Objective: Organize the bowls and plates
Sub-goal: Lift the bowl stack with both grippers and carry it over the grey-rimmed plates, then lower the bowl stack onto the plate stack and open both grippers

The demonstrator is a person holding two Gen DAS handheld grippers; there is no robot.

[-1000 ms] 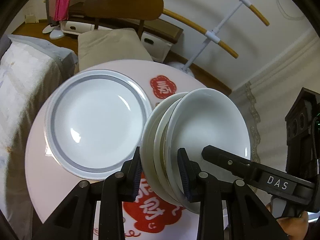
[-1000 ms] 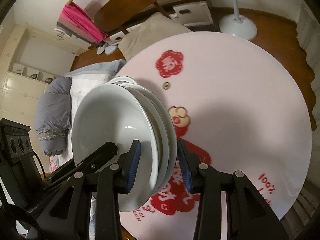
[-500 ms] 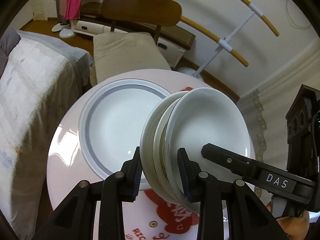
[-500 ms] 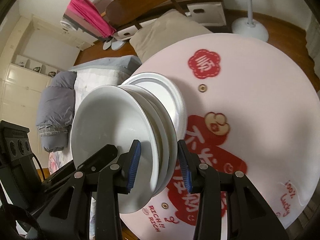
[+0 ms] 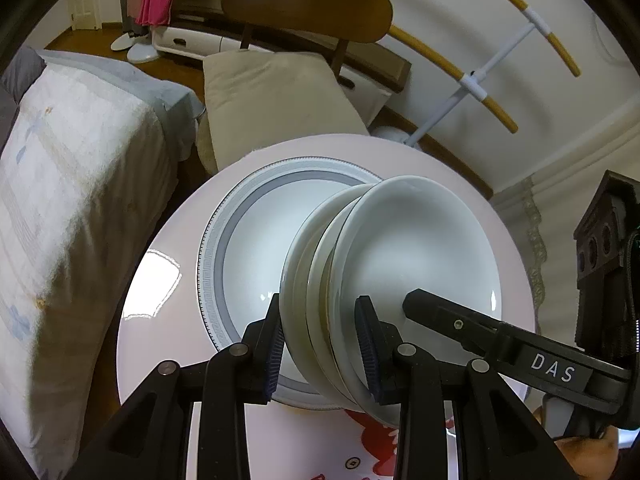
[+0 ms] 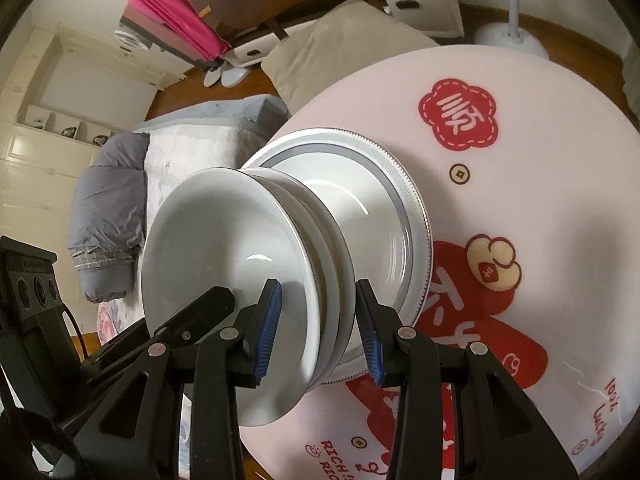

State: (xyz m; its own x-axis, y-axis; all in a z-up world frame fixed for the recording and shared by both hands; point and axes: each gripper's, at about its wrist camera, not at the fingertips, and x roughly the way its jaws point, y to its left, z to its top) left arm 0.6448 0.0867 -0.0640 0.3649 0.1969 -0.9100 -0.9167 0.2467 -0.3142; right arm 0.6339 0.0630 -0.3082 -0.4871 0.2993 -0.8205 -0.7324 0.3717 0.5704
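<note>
A stack of white bowls (image 5: 400, 264) hangs tilted in the air, clamped from both sides. My left gripper (image 5: 320, 344) is shut on its near rim, and my right gripper (image 6: 318, 330) is shut on the opposite rim of the same stack of bowls (image 6: 240, 264). Under the stack, a large white plate with a grey patterned band (image 5: 240, 248) lies flat on the round pink table (image 5: 160, 300). The stack hovers over this grey-banded plate (image 6: 384, 208) and hides part of it. The right gripper's arm (image 5: 520, 356) shows in the left wrist view.
The pink table (image 6: 540, 200) carries red printed decorations. Past its far edge stand a wooden chair with a beige cushion (image 5: 280, 92), a bed with a pale quilt (image 5: 72, 184) at the left, and a white floor stand (image 6: 512, 36).
Both grippers carried the bowl stack across the table toward the grey-banded plate. The stack now overlaps the plate instead of hanging beside it. The grips have not changed.
</note>
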